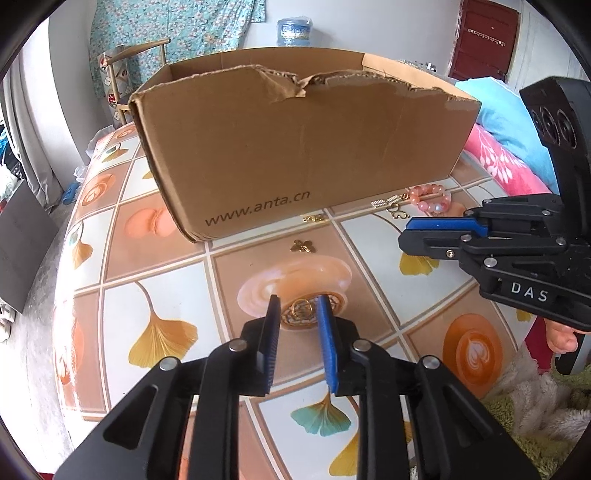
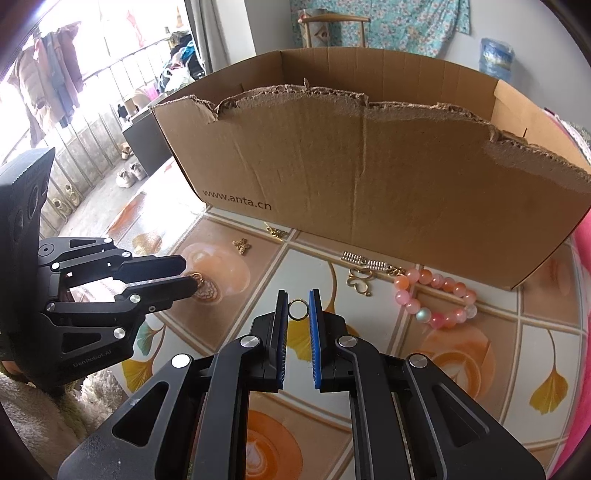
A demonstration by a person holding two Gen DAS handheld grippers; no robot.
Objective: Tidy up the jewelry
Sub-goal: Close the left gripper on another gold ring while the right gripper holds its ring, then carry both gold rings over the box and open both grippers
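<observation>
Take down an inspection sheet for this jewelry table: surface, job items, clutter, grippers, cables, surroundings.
Surface: glossy tablecloth printed with tiles, ginkgo leaves and coffee cups.
Job's things: open brown cardboard box with torn rim; pink and orange bead bracelet, gold butterfly charm, silver rhinestone bars and gold openwork charm lie loose before it.
Clutter: blue and pink cloths beside the box.
Grippers: left gripper open around a gold hoop pendant on the table; right gripper appears to pinch a small gold ring.
Cables: nothing seen.
Surroundings: floral curtain, chair, hanging clothes.
</observation>
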